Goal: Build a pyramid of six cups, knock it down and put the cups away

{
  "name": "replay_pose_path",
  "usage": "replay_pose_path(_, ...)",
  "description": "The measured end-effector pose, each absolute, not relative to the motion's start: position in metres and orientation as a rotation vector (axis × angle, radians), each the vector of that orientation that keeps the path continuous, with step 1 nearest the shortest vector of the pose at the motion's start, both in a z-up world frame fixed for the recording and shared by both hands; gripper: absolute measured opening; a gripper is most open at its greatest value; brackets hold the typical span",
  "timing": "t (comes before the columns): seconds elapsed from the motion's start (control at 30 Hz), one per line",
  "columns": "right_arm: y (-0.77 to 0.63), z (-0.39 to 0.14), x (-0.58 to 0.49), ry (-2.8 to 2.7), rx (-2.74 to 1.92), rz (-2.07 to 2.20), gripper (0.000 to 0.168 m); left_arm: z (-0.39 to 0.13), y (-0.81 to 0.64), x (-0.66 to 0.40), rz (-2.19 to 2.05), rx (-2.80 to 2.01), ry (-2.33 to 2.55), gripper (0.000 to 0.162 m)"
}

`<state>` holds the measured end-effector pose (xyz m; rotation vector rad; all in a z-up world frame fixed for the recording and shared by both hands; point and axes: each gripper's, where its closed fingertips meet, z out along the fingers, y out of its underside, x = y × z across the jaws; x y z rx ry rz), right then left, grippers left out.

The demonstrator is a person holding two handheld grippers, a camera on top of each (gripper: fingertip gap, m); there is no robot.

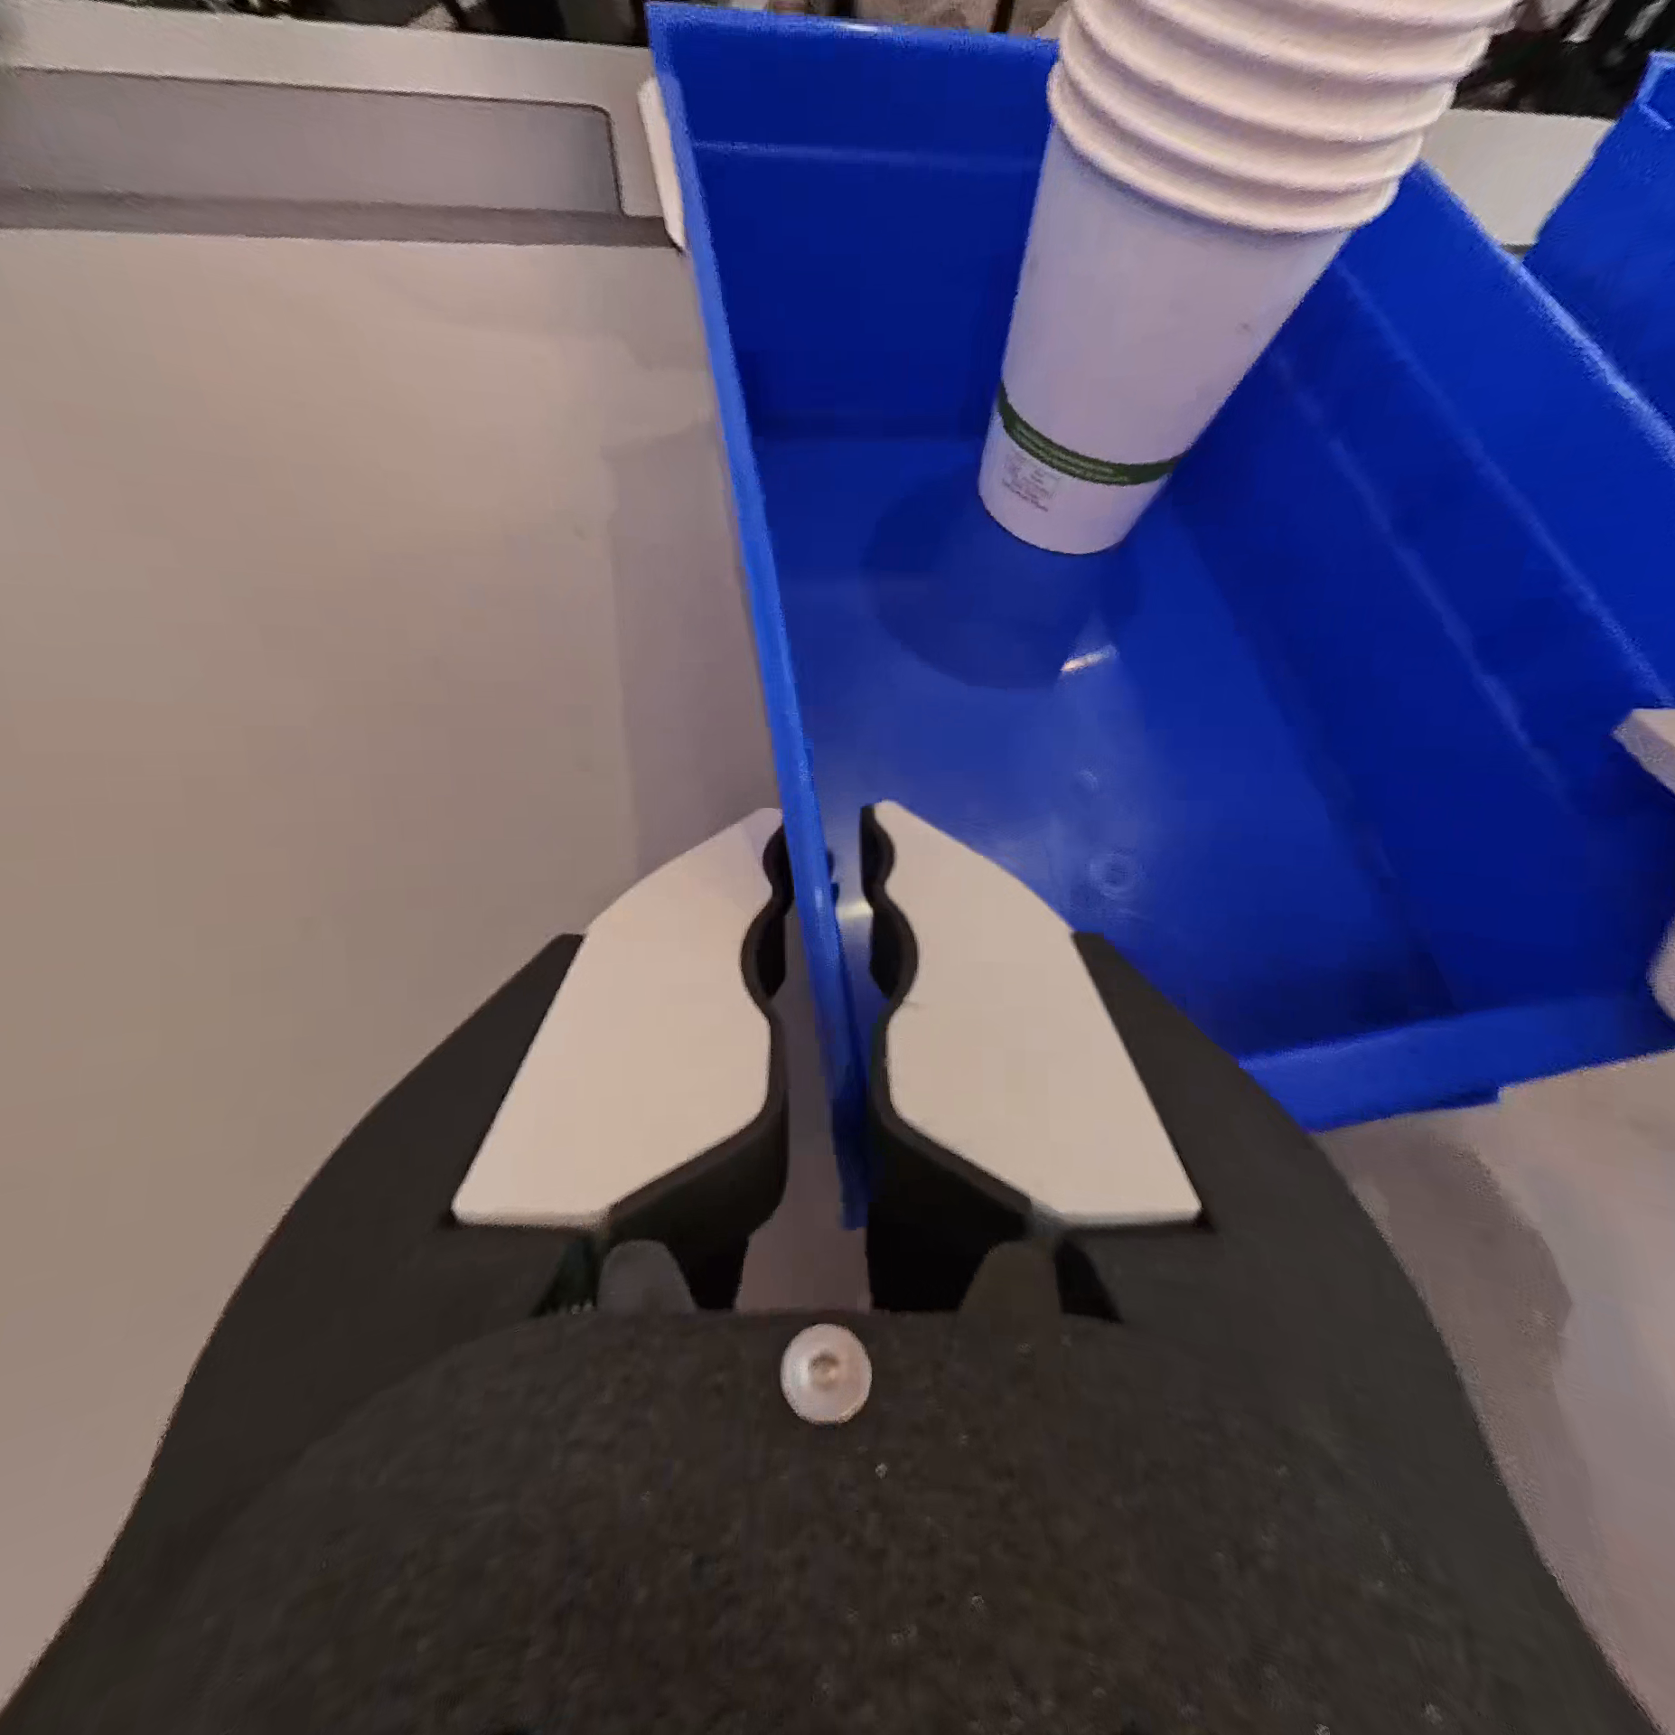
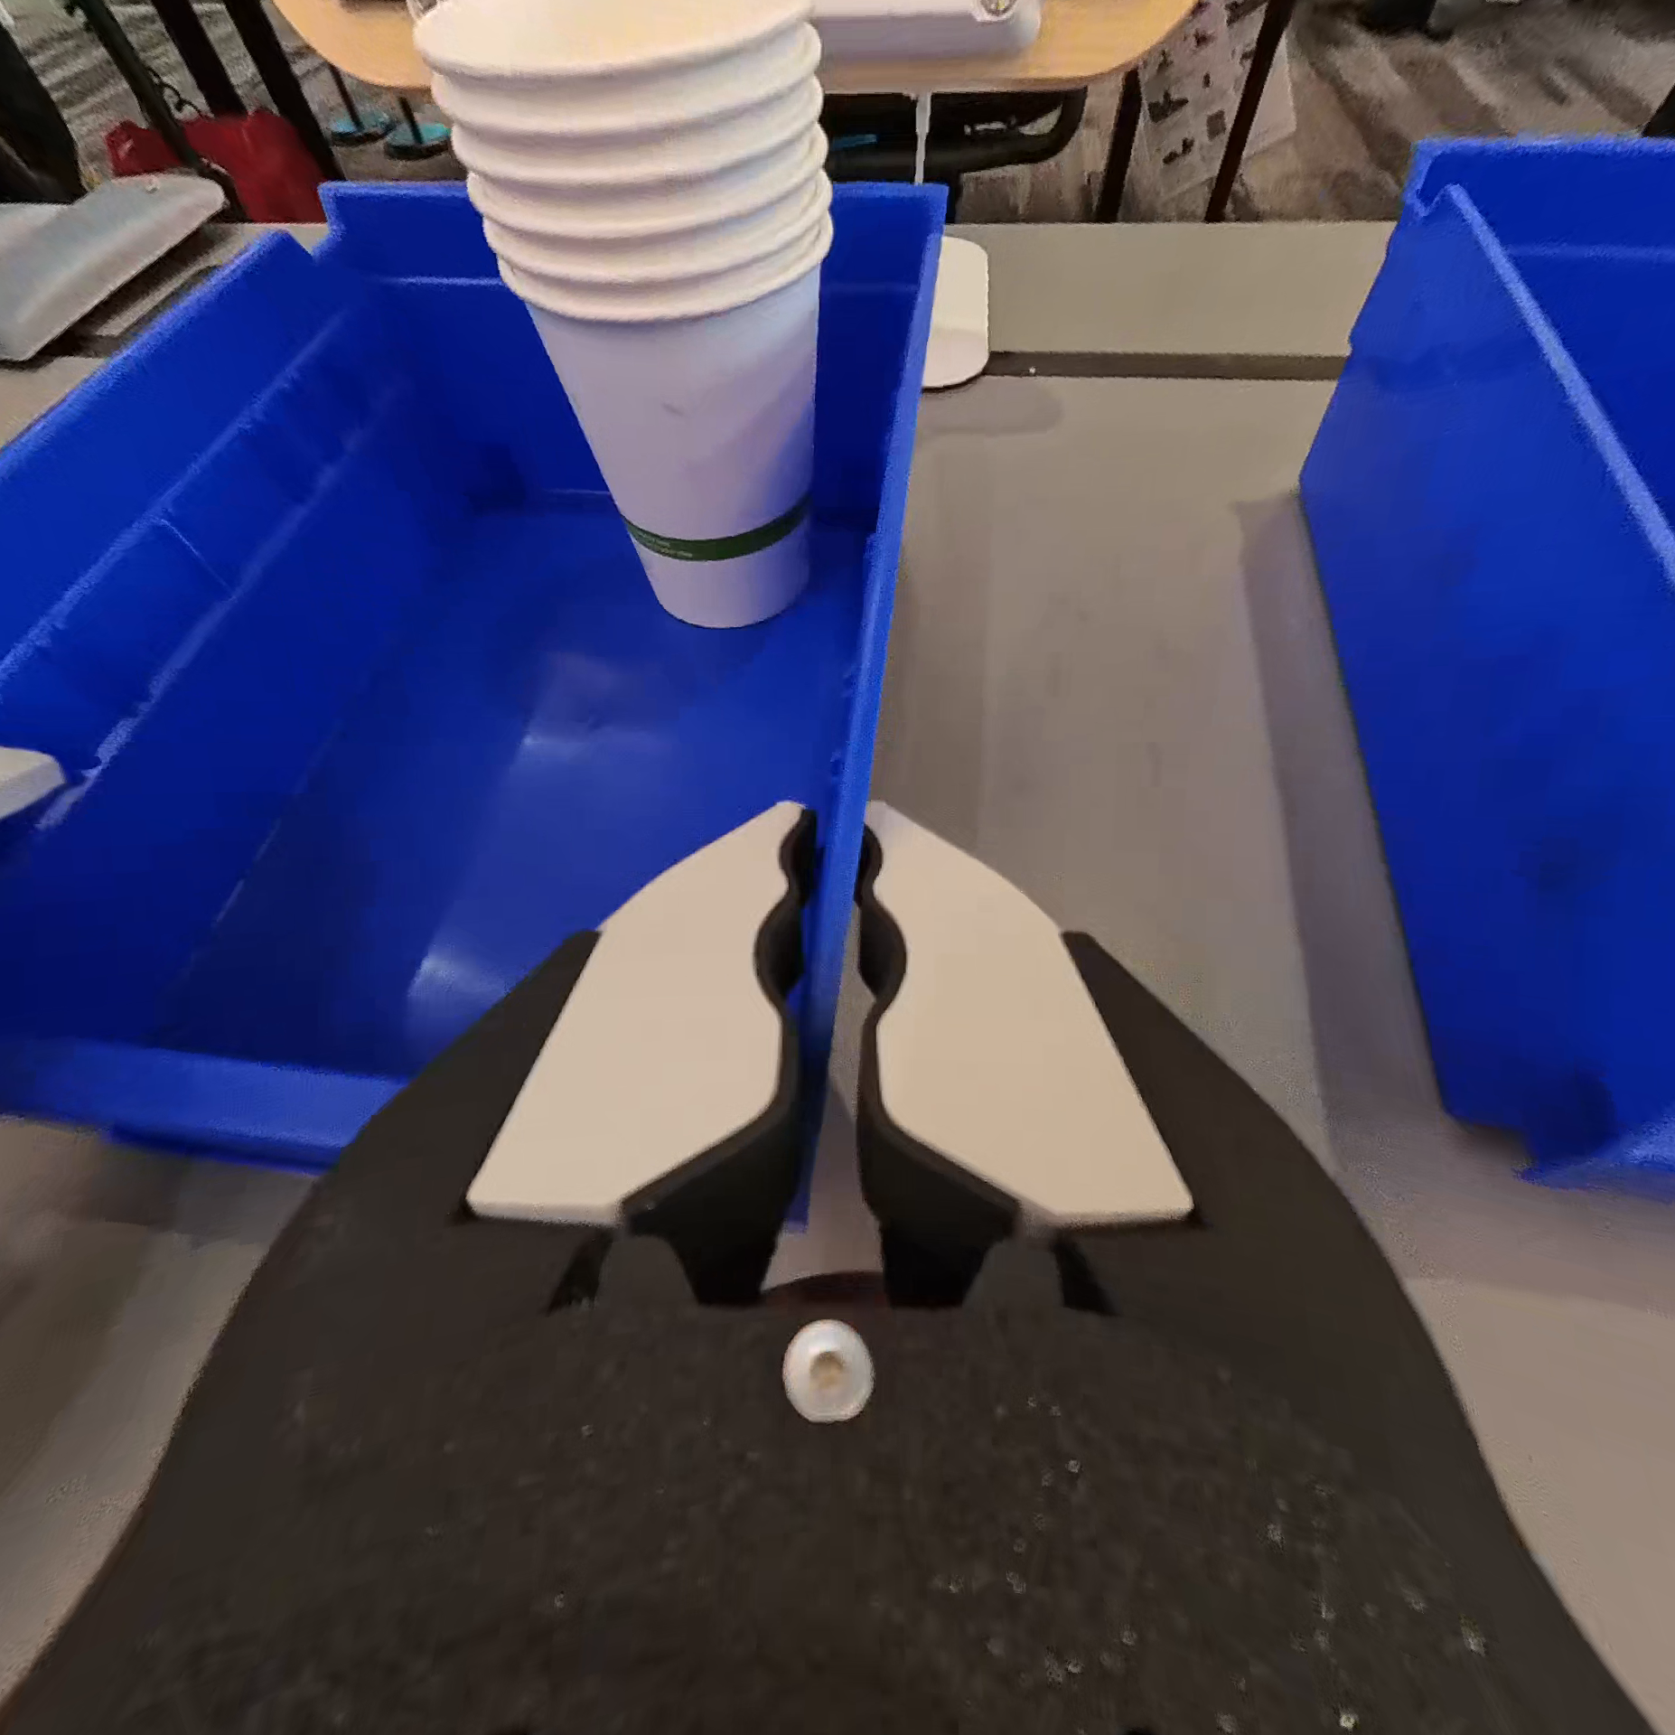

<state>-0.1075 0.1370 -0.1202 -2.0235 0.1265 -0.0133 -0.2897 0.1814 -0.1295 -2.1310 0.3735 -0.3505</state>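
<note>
Your left gripper (image 1: 822, 826) pinches the left side wall of the blue bin (image 1: 1284, 751), one finger outside, one inside. Your right gripper (image 2: 834, 821) pinches the same bin's right wall (image 2: 857, 751) the same way. The bin sits on the grey table (image 2: 1097, 657). Farther in, the stack of white paper cups (image 2: 684, 376) stands nested, rims up, on the bin floor near the back wall, leaning a bit. A second blue bin (image 2: 1519, 657) sits well apart to the right.
</note>
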Motion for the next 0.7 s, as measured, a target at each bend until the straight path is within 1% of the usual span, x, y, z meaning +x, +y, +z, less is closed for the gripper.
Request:
replay_pose_path(0.03,0.137,-0.118,-0.111,0.129,-2.015,-0.03,0.005,-0.129,0.184,-0.294,-0.316,-2.134,0.37,0.007)
replay_pose_path(0.07,0.136,-0.116,-0.115,0.14,-2.017,-0.049,0.005,-0.128,0.185,-0.298,-0.305,-2.132,0.37,0.005)
replay_pose_path(0.2,0.145,-0.102,-0.154,0.119,-1.972,-0.053,0.003,-0.116,0.193,-0.335,-0.295,-2.126,0.321,0.005)
replay_pose_path(0.4,0.172,-0.084,-0.25,0.064,-1.916,0.001,0.004,-0.089,0.214,-0.431,-0.222,-2.059,0.252,0.004)
replay_pose_path(0.53,0.186,-0.094,-0.301,0.008,-1.915,-0.009,0.004,-0.087,0.224,-0.487,-0.173,-2.031,0.208,0.004)
replay_pose_path(0.7,0.2,-0.111,-0.329,0.008,-1.971,0.014,0.003,-0.103,0.232,-0.518,-0.143,-2.07,0.195,0.004)
